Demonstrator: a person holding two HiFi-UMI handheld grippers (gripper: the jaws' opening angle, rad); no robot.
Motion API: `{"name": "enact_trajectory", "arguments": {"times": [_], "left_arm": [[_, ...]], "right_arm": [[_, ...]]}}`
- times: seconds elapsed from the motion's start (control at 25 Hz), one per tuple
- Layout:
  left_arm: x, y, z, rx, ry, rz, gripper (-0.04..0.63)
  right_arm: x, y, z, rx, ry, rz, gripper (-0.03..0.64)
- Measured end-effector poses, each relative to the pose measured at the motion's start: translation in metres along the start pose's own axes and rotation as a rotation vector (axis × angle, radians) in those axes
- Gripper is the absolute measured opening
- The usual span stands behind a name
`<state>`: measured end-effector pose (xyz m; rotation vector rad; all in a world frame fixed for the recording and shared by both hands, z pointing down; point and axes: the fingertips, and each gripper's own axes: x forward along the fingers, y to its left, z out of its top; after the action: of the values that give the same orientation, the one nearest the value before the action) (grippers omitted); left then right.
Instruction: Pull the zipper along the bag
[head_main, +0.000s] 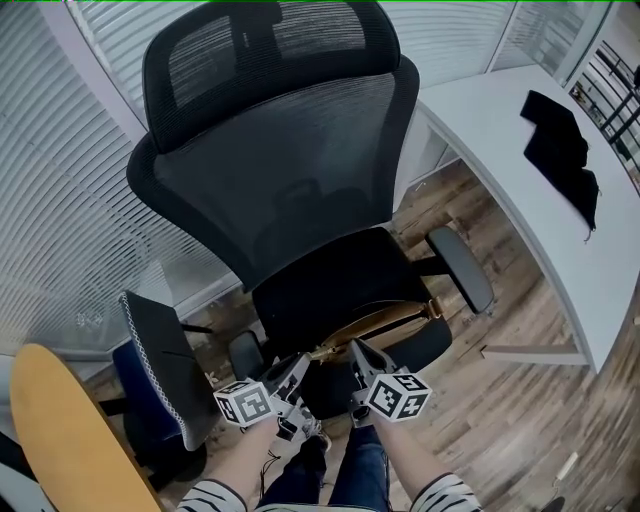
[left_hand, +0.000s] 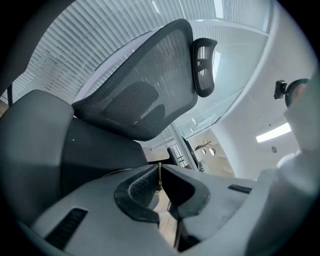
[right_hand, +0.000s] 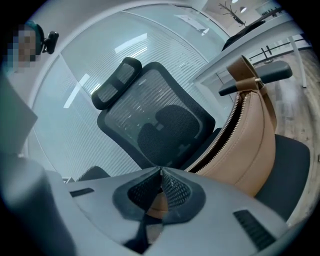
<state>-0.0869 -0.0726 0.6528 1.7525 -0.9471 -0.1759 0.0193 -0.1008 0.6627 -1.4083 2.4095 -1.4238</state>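
Observation:
A tan leather bag (head_main: 385, 322) lies on the seat of a black mesh office chair (head_main: 290, 170), its zipper open along the top. My left gripper (head_main: 300, 364) sits at the bag's near end; in the left gripper view (left_hand: 160, 177) its jaws are closed on a thin brass zipper pull (left_hand: 159, 171). My right gripper (head_main: 358, 352) is just to its right, shut on the bag's tan leather edge (right_hand: 159, 204). The right gripper view shows the bag (right_hand: 252, 145) rising ahead, with the zipper teeth (right_hand: 220, 140) running up to a strap loop.
A white desk (head_main: 540, 200) with black cloth items (head_main: 560, 140) stands at the right. A second dark chair (head_main: 150, 370) and a yellow rounded panel (head_main: 60, 430) are at the left. Window blinds lie behind the chair, and the floor is wood.

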Motion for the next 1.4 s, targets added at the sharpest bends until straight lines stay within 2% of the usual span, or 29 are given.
{"name": "enact_trajectory", "arguments": {"times": [0.72, 1.4], "left_arm": [[0.000, -0.002, -0.006, 0.000, -0.020, 0.021, 0.040], [-0.001, 0.001, -0.010, -0.036, -0.053, 0.063, 0.040]], "right_arm": [[-0.004, -0.029, 0.012, -0.054, -0.001, -0.076, 0.035], [-0.030, -0.071, 0.050, -0.110, -0.017, -0.164, 0.034]]}}
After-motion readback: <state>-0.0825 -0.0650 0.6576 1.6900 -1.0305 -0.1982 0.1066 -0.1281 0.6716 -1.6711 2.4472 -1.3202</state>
